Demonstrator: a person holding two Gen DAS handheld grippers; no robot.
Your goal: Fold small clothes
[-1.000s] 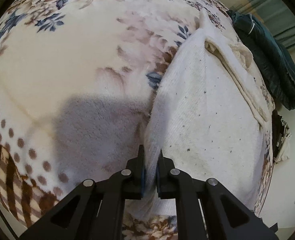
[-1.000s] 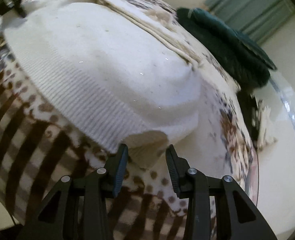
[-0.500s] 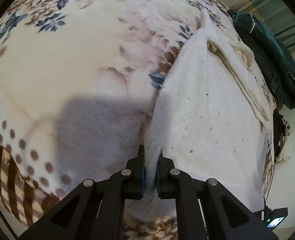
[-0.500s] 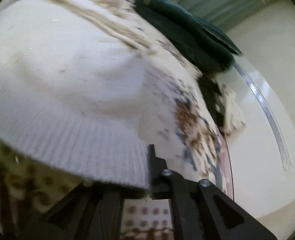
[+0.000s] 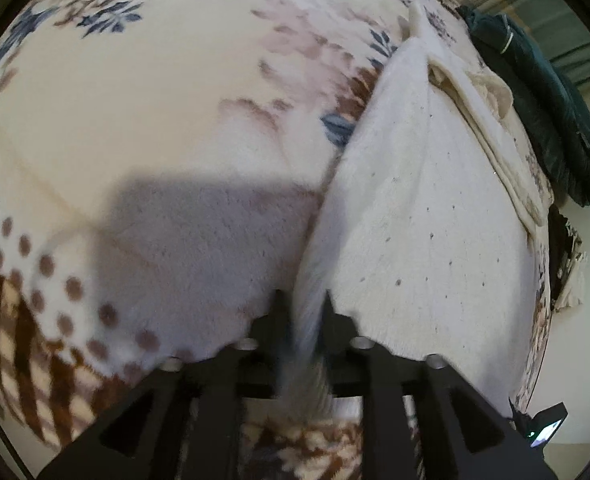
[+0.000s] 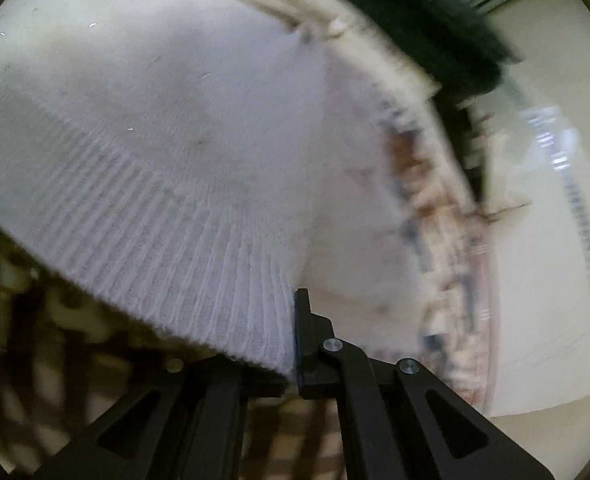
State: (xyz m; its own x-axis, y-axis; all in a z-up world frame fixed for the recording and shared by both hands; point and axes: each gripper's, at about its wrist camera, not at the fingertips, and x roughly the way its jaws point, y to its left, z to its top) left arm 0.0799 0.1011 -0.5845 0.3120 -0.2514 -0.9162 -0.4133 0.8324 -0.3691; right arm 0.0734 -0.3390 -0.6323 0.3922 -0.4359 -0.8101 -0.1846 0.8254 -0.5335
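Observation:
A white knit sweater [image 5: 415, 220] lies on a floral fleece blanket [image 5: 155, 120]. Its left edge runs down between the fingers of my left gripper [image 5: 303, 308]. Those jaws are opening, and the blurred fabric edge still hangs in the gap between them. In the right wrist view the sweater [image 6: 175, 120] fills most of the picture, with its ribbed hem [image 6: 215, 280] nearest. My right gripper [image 6: 293, 320] is shut on that hem. The hem drapes over and hides the left finger, and only the right finger [image 6: 307, 328] shows.
A dark green garment [image 5: 555, 120] lies at the blanket's far right, also blurred at the top of the right wrist view [image 6: 415, 12]. A pale floor [image 6: 535, 300] lies beyond the bed's edge. The brown-checked blanket border [image 5: 35, 340] is nearest me.
The left jaws, pinched tight on the sweater's edge before, have parted. The right gripper went from open in front of the hem to shut on it and swung along with it.

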